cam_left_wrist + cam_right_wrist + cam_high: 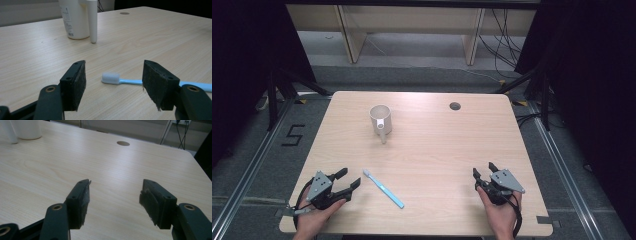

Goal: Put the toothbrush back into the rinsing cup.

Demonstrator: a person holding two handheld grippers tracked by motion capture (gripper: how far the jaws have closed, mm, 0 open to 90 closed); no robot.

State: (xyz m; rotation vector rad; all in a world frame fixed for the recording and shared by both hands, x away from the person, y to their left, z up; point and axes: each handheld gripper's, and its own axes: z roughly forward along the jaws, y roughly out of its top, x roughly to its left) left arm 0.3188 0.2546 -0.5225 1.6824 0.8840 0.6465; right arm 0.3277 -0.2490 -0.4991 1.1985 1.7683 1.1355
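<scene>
The left gripper (348,183) was held low over the near left corner of the table (452,150), cradled in the person's left hand (314,216), and its jaws were spread wide with nothing between the pads. In the left gripper view the left gripper (114,83) was seen aimed at the toothbrush (140,81), whose white bristle head lay on the wood just beyond the gap between the jaws, with no contact made. The light blue handle was seen running off behind the right-hand jaw in that view.

From the high view the toothbrush (383,188) was found lying flat, just to the right of the left gripper, the bristle head at the far left end and the handle slanting toward the near right. It was touched by neither gripper.

Farther off, a white mug (381,120) was stood upright in the far left-of-centre part of the table, well apart from the toothbrush, its handle turned toward the near side. The mug (78,18) was also caught at the top of the left gripper view, its label side visible.

Over at the near right, the right gripper (484,170) was held in the right hand (502,212), jaws likewise parted wide and empty. In the right gripper view the right gripper (114,197) was pointed across bare wood toward a round cable hole (123,143) near the far edge, seen too in the high view as the hole (455,106) at the far right of centre.
</scene>
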